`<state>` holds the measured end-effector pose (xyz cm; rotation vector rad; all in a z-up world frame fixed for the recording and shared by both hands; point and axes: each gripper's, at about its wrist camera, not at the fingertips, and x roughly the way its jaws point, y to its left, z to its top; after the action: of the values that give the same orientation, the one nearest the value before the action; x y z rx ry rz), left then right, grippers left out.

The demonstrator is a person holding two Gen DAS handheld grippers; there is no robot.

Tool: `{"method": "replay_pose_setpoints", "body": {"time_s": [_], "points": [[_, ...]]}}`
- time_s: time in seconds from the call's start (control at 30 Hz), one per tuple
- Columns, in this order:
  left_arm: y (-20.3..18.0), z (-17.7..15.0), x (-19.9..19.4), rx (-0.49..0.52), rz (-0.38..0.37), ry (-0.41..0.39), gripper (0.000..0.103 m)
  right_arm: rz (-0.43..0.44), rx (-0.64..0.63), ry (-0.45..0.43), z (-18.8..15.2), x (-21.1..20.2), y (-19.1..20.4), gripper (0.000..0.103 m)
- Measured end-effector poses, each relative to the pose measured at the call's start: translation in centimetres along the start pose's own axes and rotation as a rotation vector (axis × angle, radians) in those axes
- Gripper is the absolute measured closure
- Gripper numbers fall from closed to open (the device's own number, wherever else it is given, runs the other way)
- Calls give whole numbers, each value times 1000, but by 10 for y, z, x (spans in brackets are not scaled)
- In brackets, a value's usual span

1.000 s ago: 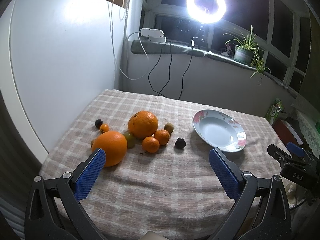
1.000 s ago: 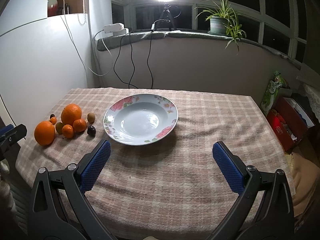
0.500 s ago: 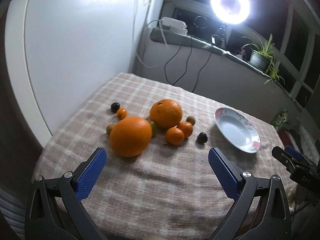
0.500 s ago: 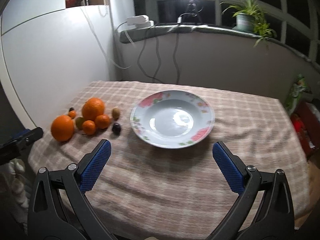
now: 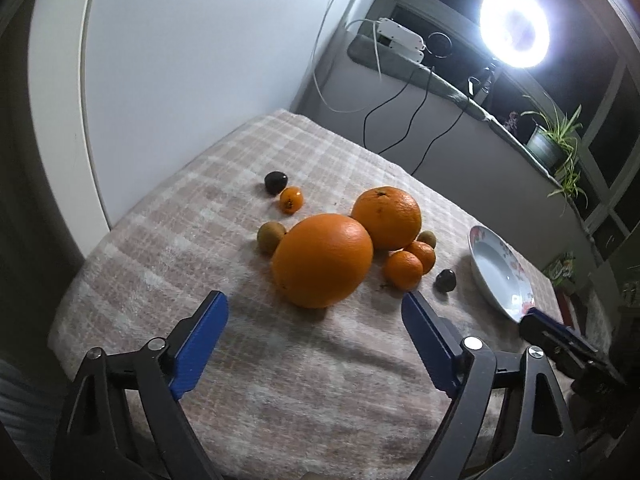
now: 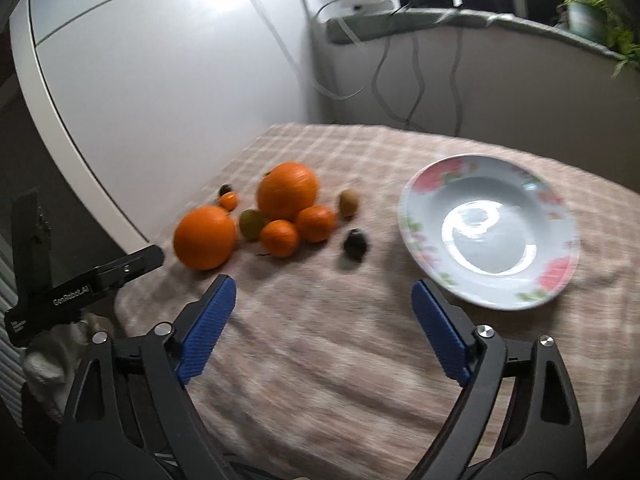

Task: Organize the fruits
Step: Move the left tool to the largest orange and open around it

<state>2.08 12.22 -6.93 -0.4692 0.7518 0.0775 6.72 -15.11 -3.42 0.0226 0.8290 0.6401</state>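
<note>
A heap of fruit lies on the checked tablecloth (image 5: 304,364): a near big orange (image 5: 322,260) (image 6: 205,237), a far big orange (image 5: 387,217) (image 6: 287,191), small mandarins (image 5: 404,269) (image 6: 279,238), greenish kiwis (image 5: 270,237) (image 6: 251,223) and dark plums (image 5: 445,280) (image 6: 355,243). A flowered white plate (image 6: 490,229) (image 5: 498,272) stands empty to the right of the heap. My left gripper (image 5: 314,320) hovers just short of the near big orange, jaws closing with nothing between them. My right gripper (image 6: 323,298) hangs over bare cloth in front of a plum, jaws closing, empty.
A white wall panel (image 5: 180,60) borders the table's left side. Behind it runs a sill with a power strip (image 5: 400,36), cables, a ring light (image 5: 514,32) and a potted plant (image 5: 548,144). The table drops off at its near and left edges.
Both grippers have swung left and come closer to the fruit heap. The near orange looms larger in the left wrist view. Both pairs of jaws have narrowed a little.
</note>
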Motion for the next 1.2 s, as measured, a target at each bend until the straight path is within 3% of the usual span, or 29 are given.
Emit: {"method": "replay_pose_setpoints", "body": {"time_s": [0.27, 0.53, 1.03, 1.2], "points": [[11, 18, 6, -21, -83, 15, 26, 128, -26, 72, 5, 45, 27, 20], [20, 39, 28, -31, -161, 78, 33, 195, -95, 117, 6, 79, 56, 26], [23, 52, 51, 4, -178, 139, 33, 246, -164, 166, 17, 114, 90, 26], [18, 50, 55, 24, -188, 155, 36, 273, -162, 182, 20, 124, 91, 35]]}}
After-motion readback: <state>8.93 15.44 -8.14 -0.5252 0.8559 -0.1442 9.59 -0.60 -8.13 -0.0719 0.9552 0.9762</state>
